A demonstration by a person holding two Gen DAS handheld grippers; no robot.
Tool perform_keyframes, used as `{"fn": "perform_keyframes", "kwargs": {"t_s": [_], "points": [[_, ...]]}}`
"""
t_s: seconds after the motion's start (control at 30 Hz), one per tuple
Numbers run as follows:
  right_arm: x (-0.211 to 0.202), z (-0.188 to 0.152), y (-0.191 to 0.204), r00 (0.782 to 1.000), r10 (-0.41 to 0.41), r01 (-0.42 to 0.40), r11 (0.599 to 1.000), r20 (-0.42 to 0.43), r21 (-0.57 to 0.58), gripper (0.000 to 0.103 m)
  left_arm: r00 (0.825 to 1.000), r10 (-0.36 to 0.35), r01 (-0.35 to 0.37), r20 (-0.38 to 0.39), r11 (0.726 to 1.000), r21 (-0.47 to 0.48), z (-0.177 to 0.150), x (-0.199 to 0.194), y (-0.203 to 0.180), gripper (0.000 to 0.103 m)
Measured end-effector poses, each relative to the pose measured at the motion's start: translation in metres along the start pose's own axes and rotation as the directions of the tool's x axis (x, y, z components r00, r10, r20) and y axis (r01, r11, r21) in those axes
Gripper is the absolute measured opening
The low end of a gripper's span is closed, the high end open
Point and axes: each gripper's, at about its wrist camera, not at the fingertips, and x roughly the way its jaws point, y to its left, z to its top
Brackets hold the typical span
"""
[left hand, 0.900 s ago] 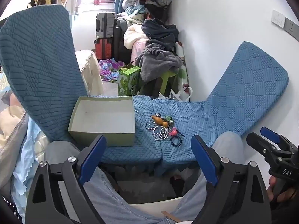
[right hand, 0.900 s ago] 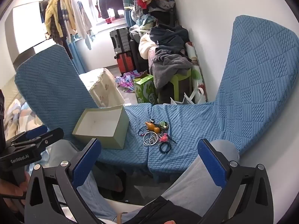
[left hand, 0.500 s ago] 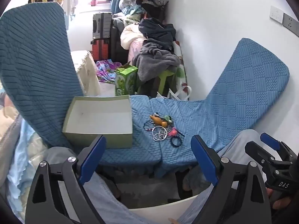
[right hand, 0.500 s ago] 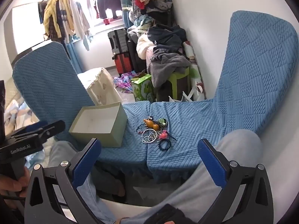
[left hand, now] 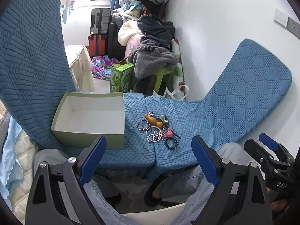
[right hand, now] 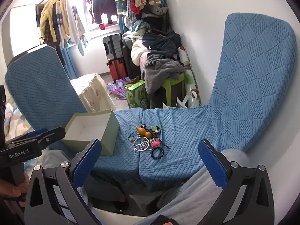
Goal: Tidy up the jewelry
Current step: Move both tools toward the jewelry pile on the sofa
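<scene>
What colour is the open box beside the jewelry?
Pale green outside, white inside; the box shows best in the left wrist view.

Looked like a lived-in bedroom at home: clothes on a hanging rail (right hand: 71,20) by the window, stacked suitcases (right hand: 115,56), laundry heaped (right hand: 159,56) against the wall, blue-covered chairs (right hand: 253,86).

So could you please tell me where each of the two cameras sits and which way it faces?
Left wrist: behind the open left gripper, facing the box and jewelry on the blue seats; knees and the right gripper show at its right edge.
Right wrist: behind the open right gripper, facing the same seats from further right; the left gripper and a hand show at left.
Shared: box, jewelry, seats, clothes pile.
</scene>
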Motion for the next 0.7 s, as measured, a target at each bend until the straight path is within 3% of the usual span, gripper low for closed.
{"fn": "perform_keyframes", "kwargs": {"t_s": [0.3,0.7], "points": [[0.035,-0.010,0.006,0.998,0.023,-0.024,1.000,-0.051,-0.017,0.103,1.000,0.017,-0.018,-0.019,0.999,-0.039,-0.007,0.022,0.015,0.092],[0.050,-0.019,0.012,0.996,0.017,-0.018,1.000,-0.088,-0.010,0.103,0.999,0.030,-0.032,-0.039,0.999,-0.040,-0.011,0.032,0.017,0.092]]}}
